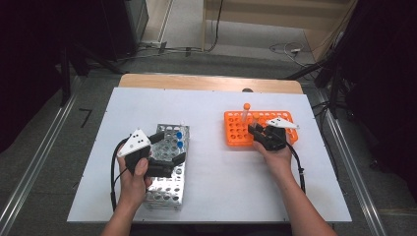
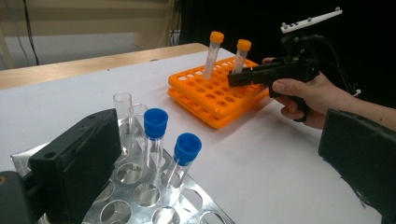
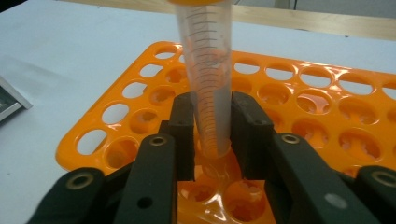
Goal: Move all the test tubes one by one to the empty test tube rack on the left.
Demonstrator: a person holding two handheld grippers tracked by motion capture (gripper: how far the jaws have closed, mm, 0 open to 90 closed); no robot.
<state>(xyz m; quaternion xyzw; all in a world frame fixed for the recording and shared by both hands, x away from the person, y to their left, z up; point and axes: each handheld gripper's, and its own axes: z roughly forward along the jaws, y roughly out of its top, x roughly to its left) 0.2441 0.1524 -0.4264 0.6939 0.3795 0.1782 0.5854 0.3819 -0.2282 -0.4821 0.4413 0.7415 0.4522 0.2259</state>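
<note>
The left tool [image 1: 167,150] hovers with its jaws apart over the metal rack [image 1: 168,189] near the front of the white surface [image 1: 221,196], where two blue-capped tubes [image 2: 154,135] stand. Farther back, the right tool [image 3: 212,140] is clamped on a clear orange-capped tube [image 3: 208,70] standing in the orange rack [image 3: 327,121], with a second orange-capped tube [image 2: 214,51] standing behind.

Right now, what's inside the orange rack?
The orange rack holds two orange-capped tubes: one stands free, the other sits in a hole with the right claw shut on its lower part. The other visible holes look empty; the claw covers those nearest it.
</note>
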